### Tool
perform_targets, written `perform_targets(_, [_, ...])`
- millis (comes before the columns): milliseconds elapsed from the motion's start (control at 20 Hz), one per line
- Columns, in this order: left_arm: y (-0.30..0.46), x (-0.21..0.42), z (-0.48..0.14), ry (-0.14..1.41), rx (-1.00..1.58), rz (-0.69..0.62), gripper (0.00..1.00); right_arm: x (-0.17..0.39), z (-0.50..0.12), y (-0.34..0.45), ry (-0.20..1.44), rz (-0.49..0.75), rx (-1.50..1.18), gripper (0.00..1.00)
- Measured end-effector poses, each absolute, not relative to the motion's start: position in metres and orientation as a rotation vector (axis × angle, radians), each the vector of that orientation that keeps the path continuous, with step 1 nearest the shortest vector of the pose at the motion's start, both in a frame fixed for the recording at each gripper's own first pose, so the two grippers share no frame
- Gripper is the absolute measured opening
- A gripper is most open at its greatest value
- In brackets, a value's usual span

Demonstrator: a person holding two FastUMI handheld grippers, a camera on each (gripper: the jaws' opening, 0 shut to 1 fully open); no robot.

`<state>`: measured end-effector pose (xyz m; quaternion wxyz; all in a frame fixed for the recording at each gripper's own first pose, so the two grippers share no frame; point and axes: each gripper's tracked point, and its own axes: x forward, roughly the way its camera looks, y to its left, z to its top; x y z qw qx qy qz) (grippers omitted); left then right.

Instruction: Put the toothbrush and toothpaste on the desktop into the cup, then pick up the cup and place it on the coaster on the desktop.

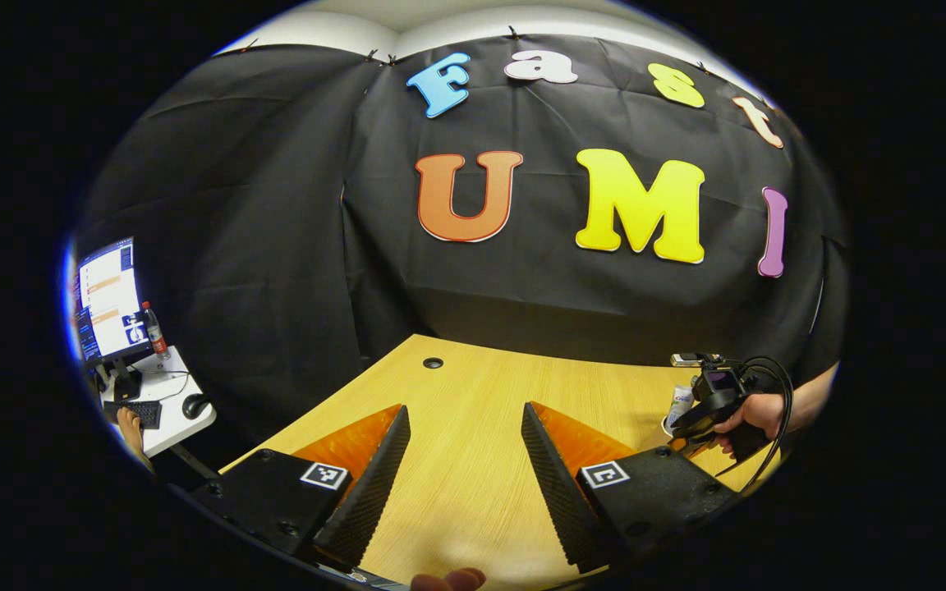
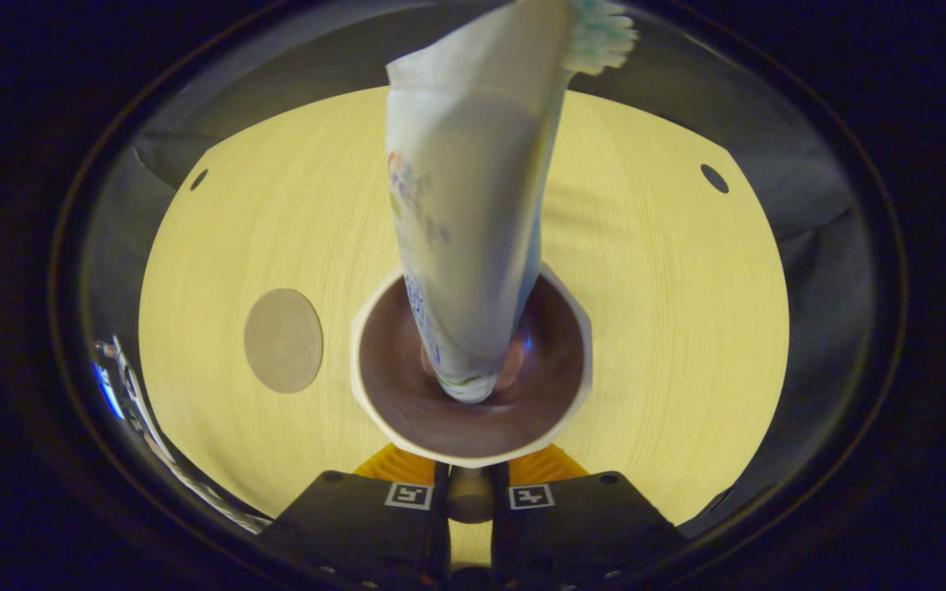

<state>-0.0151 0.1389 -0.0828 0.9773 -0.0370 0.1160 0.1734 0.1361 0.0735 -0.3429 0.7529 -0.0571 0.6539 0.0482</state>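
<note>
In the right gripper view the white, faceted cup (image 2: 470, 373) with its dark inside sat at centre frame, and the right gripper (image 2: 470, 492) at the bottom edge had its fingers drawn in close on the near rim, one seemingly inside the wall and one outside, so it looked clamped on the cup. The white squeezable toothpaste tube (image 2: 473, 197) stood in the cup, its long axis rising from the cup's floor toward the top of the frame, and the pale green bristles of the toothbrush (image 2: 600, 37) peeked out behind it at the upper edge. Loading looked done; the carry was what remained. The round grey coaster (image 2: 283, 340) lay flat on the light wooden desktop (image 2: 670, 328) just left of the cup, apart from it, so the coming move probably ran leftward in that frame. In the left gripper view the left gripper (image 1: 465, 460) hung with fingers wide apart over bare wood, holding nothing, while the cup-holding hand (image 1: 756, 414) showed at the right edge.
</note>
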Motion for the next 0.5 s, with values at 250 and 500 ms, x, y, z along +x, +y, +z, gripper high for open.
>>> perform_targets(250, [0.144,-0.026,-0.085,0.232,-0.087,0.360,0.87,0.137,-0.324,0.091,1.373,0.140,-0.145,0.19])
perform_targets(500, [0.158,-0.044,-0.086,0.233,-0.088,0.398,0.88,0.137,-0.309,0.143,1.325,0.231,-0.175,0.18])
